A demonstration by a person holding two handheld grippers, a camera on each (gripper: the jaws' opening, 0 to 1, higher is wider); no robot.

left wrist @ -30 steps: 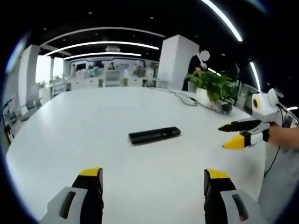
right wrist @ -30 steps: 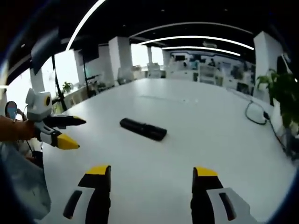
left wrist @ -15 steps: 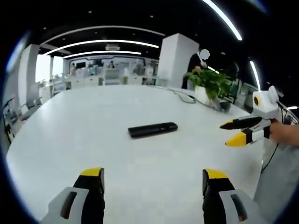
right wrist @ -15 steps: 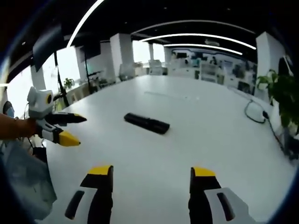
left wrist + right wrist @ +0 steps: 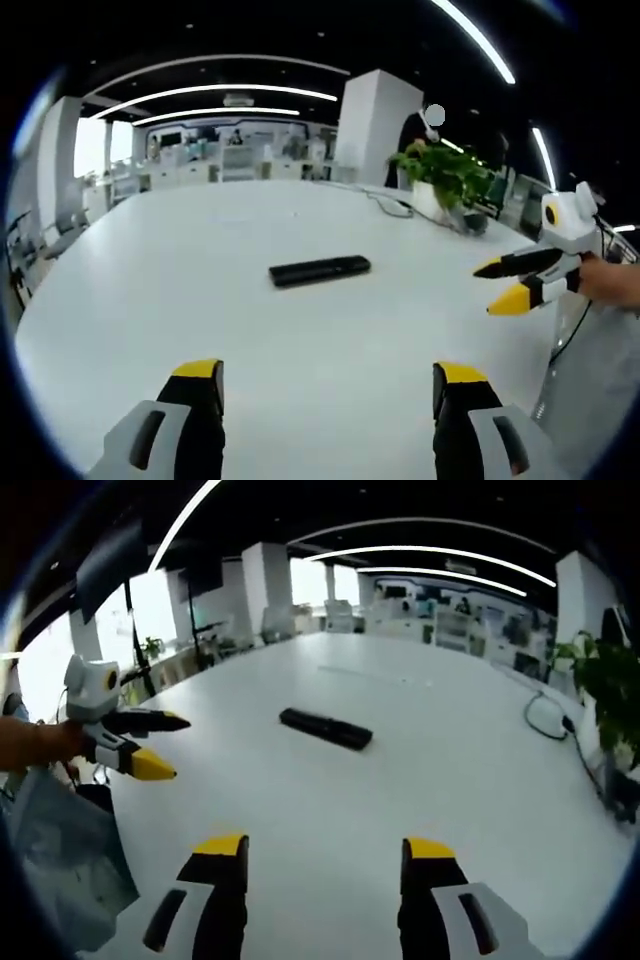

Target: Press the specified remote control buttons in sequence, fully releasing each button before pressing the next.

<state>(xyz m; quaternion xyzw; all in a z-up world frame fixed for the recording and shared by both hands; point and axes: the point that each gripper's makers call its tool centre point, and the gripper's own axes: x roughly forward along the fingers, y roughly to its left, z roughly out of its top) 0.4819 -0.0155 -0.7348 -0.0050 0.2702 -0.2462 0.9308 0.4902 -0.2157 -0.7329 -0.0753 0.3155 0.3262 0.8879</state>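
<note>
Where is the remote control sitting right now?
The remote control lies flat near the middle of the white table, ahead of both grippers and touched by neither; the potted plant stands beyond it toward the table's far edge.

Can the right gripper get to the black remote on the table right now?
Probably yes. The remote lies alone on the white table, with bare tabletop between it and the open right gripper, so nothing seems to block the way.

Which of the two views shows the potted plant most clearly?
The left gripper view: the potted plant stands whole at the far edge of the white table, leaves and pot both visible. The right gripper view shows only some leaves, cut off at the picture's edge.
</note>
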